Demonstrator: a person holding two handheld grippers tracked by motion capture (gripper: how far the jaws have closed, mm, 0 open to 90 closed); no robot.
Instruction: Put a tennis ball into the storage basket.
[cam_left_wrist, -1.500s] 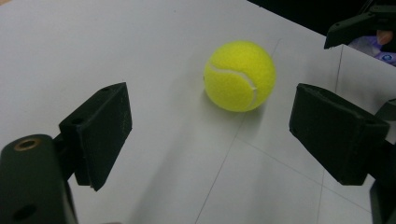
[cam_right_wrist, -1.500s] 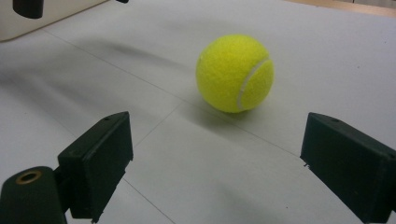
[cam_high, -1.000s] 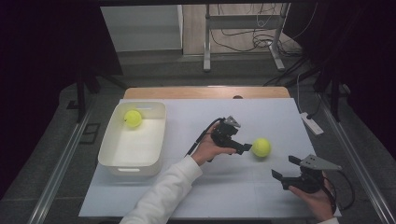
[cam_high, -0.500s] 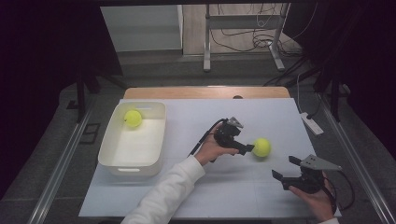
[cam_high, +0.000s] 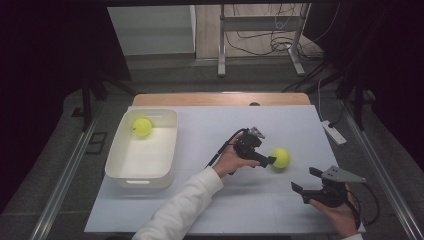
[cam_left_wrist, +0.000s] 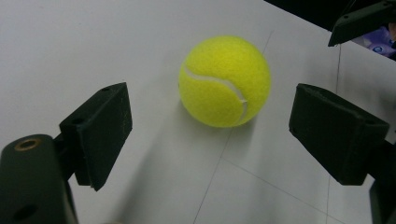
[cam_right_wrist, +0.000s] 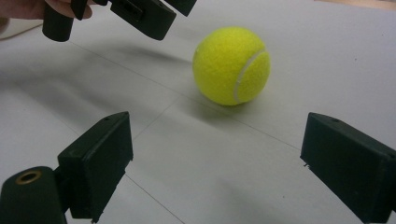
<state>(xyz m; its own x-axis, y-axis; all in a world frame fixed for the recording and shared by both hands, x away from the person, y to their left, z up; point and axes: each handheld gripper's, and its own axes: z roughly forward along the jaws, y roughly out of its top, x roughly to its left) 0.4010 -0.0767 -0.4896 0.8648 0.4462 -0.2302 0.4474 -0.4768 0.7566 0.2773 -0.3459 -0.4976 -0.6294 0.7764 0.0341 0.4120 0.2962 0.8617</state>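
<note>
Two jaws of L gripper (cam_high: 270, 161) spread wide, lined up on tennis ball (cam_high: 280, 158) for pickup, prob. for bin (cam_high: 120, 172). R gripper (cam_high: 306, 183) also gaping, parked aside w/ nothing held.

A white table with a ball and a tub on it

The table (cam_high: 200, 210) has a white top with thin lines on it and a brown wooden edge at the far side. A yellow tennis ball (cam_high: 280, 158) sits right on the white top, near the middle. A white tub (cam_high: 120, 165) stands on the left part, well apart from that ball.
</note>
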